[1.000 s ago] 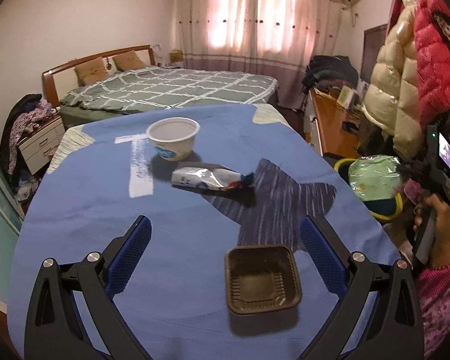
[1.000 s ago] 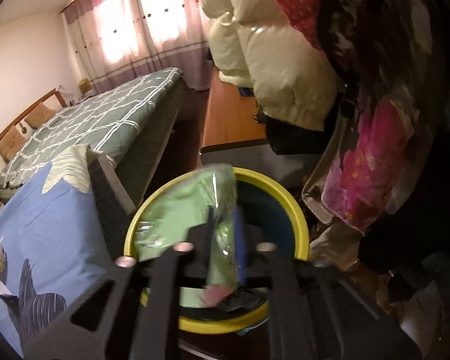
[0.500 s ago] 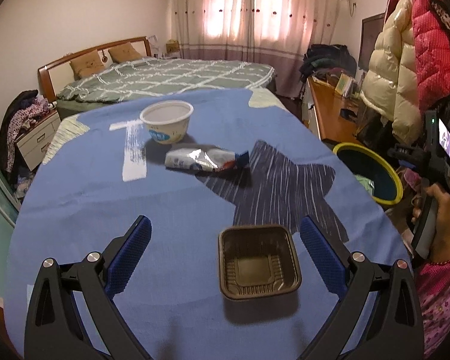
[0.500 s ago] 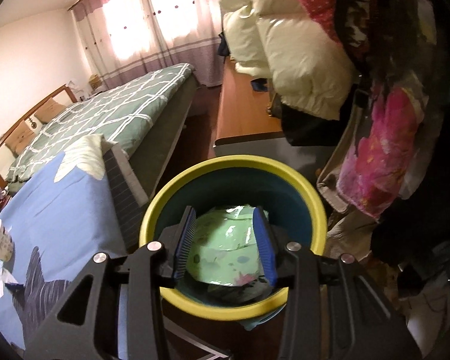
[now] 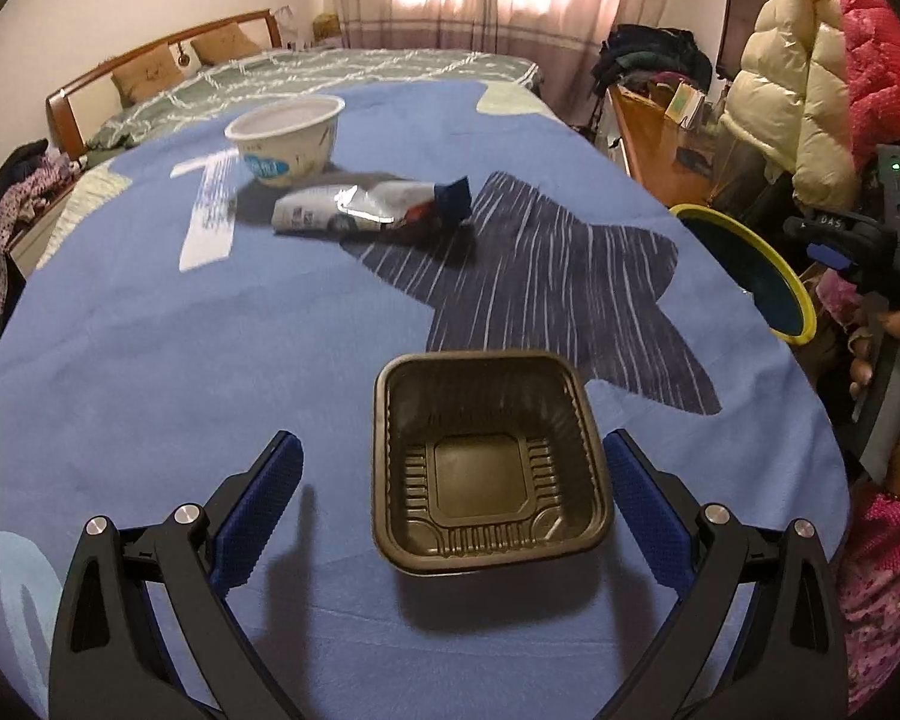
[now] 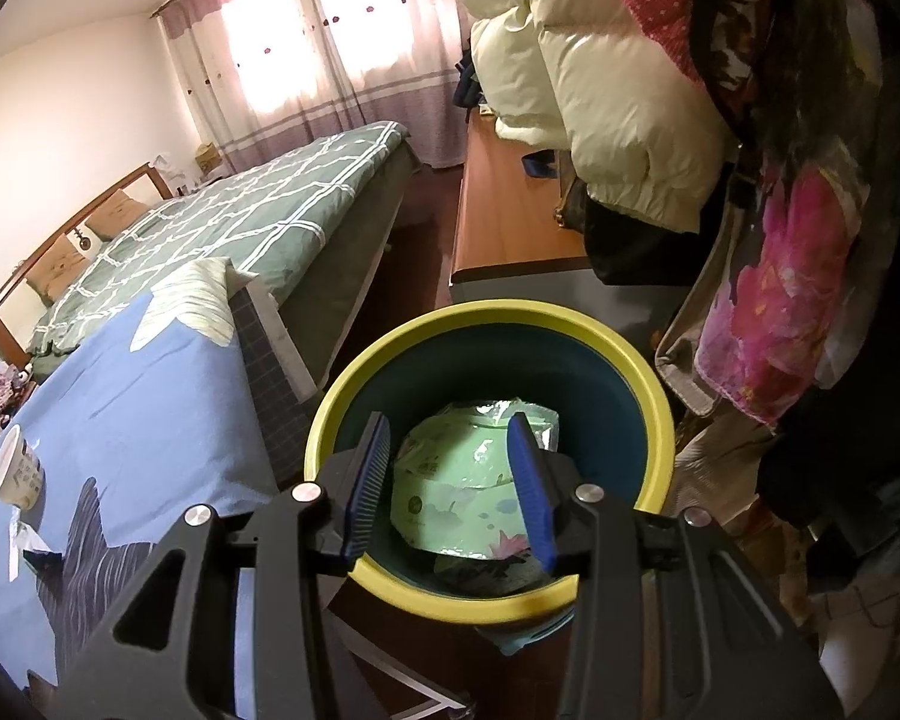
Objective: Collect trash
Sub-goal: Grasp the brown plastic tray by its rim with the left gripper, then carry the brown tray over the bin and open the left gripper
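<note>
A brown plastic tray [image 5: 486, 462] sits on the blue tablecloth [image 5: 150, 330], between the wide-open fingers of my left gripper [image 5: 450, 438]; neither pad touches it. Farther back lie a crumpled silver snack wrapper [image 5: 366, 210] and a white paper bowl [image 5: 285, 138]. My right gripper [image 6: 448, 423] hovers open over the yellow-rimmed bin [image 6: 342, 402], with nothing between its pads. A green plastic bag [image 6: 462, 468] lies inside the bin below it. In the left wrist view the bin [image 5: 798, 300] stands beyond the table's right edge, next to a hand holding the right gripper [image 5: 870, 240].
A bed with a green checked quilt [image 6: 258, 222] stands behind the table. A wooden desk [image 6: 510, 222] and hanging puffy coats [image 6: 600, 90] crowd the bin's far side. Clothes are piled by a nightstand [image 5: 12, 222] at the left.
My right gripper opened and the green bag dropped from it into the bin. My left gripper sank and moved forward, so the brown tray now lies between its fingers.
</note>
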`<state>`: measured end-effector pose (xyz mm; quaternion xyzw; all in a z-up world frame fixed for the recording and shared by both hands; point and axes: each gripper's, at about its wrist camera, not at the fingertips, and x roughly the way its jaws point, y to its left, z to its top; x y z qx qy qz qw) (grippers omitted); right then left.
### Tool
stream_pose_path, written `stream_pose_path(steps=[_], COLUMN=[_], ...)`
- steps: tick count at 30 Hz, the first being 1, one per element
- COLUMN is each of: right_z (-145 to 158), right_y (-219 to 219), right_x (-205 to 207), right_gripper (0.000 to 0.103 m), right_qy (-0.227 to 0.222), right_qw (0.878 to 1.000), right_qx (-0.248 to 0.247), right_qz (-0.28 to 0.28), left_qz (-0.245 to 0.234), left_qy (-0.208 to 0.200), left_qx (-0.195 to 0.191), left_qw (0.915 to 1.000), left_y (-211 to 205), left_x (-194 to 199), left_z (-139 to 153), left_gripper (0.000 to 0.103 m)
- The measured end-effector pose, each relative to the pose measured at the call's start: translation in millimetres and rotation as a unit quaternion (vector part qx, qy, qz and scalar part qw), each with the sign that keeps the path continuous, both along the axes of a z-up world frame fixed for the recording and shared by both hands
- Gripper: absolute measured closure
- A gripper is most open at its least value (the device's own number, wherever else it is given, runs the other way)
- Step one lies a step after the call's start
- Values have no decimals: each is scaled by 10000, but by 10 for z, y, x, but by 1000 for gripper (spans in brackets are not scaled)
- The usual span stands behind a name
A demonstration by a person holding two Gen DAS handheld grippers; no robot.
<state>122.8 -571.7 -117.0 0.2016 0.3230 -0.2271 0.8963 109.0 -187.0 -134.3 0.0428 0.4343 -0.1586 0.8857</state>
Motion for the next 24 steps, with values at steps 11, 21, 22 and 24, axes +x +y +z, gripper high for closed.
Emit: stream_pose_path(steps=[11,21,22,24], right_z=[-41,-109,-120,-146], right_y=[10,-121,-145,-209], right_x=[-31,-181,-199,-244], right_gripper=[64,64,64,64], right_qy=[12,53,64,86], right_qw=[10000,9999,9999,9998], right_qx=[31,58,58,73], right_qz=[56,-70,-93,-158], left_qz=[-100,-443,-507,-723], left_qy=[5,-207,-263,-387], left_qx=[27,-72,-61,-66], left_qw=[9999,9988,9984,9966], left_y=[-48,-295,-356,-535], left_x=[78,193,216,265], left_z=[-41,185,228,342], left_gripper=[34,35,35,35])
